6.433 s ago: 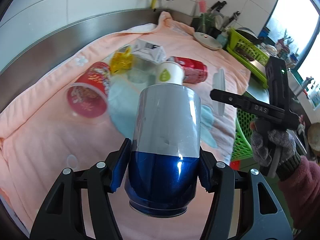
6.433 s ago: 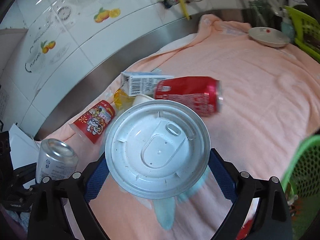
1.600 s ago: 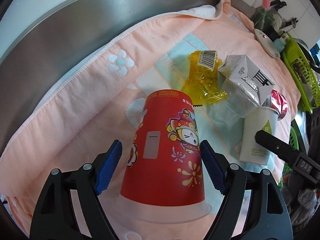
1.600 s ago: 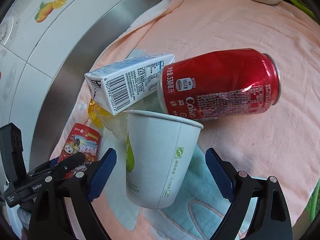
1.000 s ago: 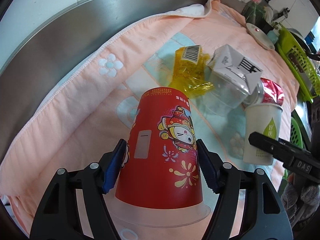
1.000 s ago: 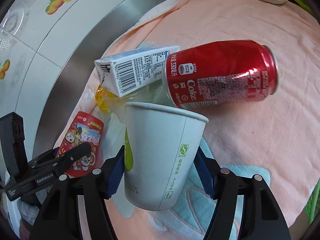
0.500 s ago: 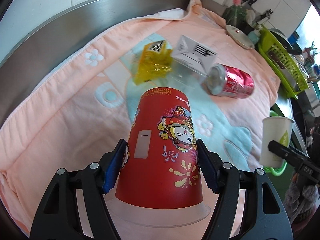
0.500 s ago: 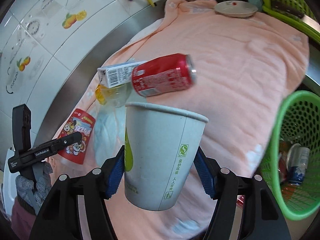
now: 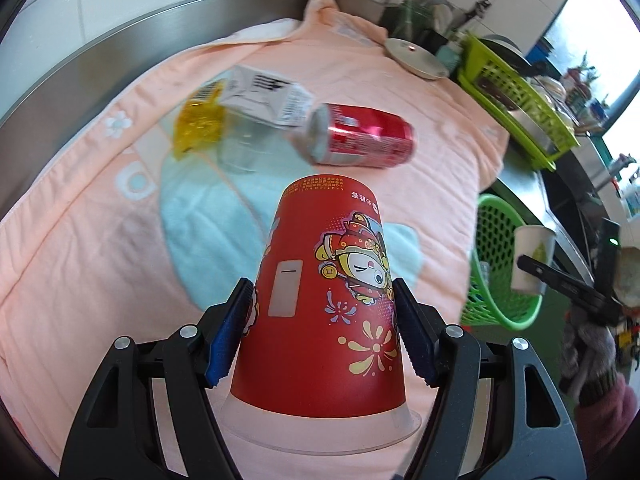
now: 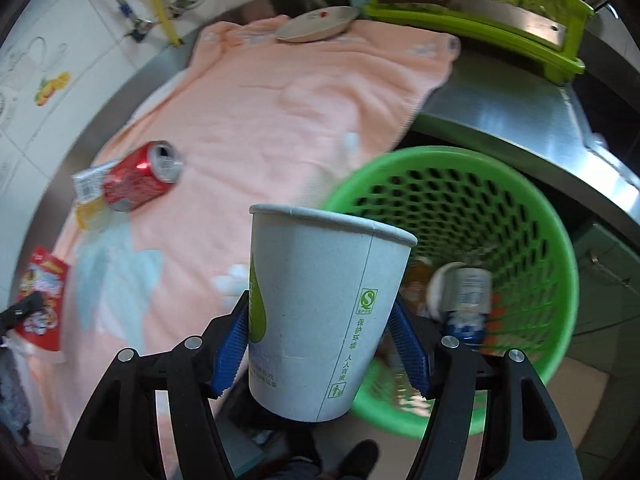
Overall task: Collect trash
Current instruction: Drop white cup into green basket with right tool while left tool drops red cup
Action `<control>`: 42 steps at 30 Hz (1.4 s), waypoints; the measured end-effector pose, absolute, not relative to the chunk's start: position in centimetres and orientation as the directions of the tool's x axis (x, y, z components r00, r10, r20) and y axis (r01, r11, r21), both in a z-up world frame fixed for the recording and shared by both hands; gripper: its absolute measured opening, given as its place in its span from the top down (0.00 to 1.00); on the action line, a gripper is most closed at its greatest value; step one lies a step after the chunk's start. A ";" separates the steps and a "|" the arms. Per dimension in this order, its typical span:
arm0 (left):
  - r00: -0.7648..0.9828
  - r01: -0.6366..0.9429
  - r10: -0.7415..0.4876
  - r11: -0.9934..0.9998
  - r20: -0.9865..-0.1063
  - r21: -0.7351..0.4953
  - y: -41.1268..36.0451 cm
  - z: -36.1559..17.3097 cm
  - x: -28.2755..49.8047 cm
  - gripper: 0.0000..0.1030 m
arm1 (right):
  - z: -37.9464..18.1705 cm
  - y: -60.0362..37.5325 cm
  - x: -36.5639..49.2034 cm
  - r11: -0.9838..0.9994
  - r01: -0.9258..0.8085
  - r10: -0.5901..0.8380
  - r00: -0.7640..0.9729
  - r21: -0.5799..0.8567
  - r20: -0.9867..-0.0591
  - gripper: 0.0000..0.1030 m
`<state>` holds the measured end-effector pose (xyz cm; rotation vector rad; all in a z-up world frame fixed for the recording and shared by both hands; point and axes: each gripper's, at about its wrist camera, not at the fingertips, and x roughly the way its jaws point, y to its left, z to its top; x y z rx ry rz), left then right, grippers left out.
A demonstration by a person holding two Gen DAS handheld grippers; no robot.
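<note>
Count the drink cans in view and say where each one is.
2. A red can lies on its side on the pink towel; a blue-and-silver can sits inside the green basket. More may be hidden there.

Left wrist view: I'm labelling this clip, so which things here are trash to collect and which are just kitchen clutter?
Job:
red paper cup in left gripper
white paper cup in right gripper
red cola can
milk carton
yellow wrapper
green basket

Lying about:
dish rack
pot lid
pink towel
</note>
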<state>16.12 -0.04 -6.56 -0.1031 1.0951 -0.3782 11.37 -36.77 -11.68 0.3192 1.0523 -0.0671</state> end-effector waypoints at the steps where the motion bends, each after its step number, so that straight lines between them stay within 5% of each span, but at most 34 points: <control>1: 0.401 0.254 -0.352 0.930 -0.846 -0.266 -0.5 -6.5 15.9 0.34 | -12.1 -37.5 11.5 0.954 0.214 0.082 0.488 0.209 -0.869 0.38; 10: 0.377 0.303 -0.378 0.913 -0.846 -0.273 -5.1 -6.2 14.2 0.34 | -15.7 -42.0 12.8 0.968 0.239 -0.035 0.416 0.072 -0.909 0.38; 18: 0.356 0.356 -0.406 0.892 -0.842 -0.279 -9.2 -5.9 13.4 0.34 | -16.4 -43.6 13.3 0.965 0.255 -0.063 0.456 0.063 -0.888 0.22; 42: 0.232 0.535 -0.489 0.786 -0.841 -0.310 -29.1 -8.9 15.0 0.33 | -8.5 -47.9 1.0 0.939 0.297 -0.058 0.629 0.171 -0.775 0.16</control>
